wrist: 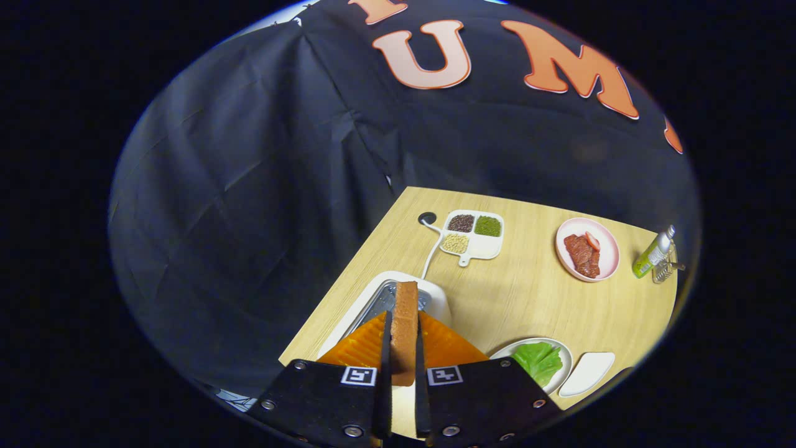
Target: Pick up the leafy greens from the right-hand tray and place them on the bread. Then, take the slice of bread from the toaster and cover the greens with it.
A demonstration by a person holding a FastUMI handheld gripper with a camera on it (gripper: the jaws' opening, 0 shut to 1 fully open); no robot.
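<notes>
Bread clamped, greens plate off to the right

Gripper view: gripper fingers closed on the bread slice, both pressing its flat faces; slice stands on edge, long axis running forward along the fingers, just above the toaster slot. Leafy greens sit on a white plate, near right of the fingers, close by; whether bread lies under them cannot be told. Next move, judged: carry slice right and lay it flat over the greens. An empty white tray lies just right of that plate. Farther off: divided dish of grains, pink plate with meat, green bottle. Square fiducial markers on the gripper body; no readable brand or label.
</notes>
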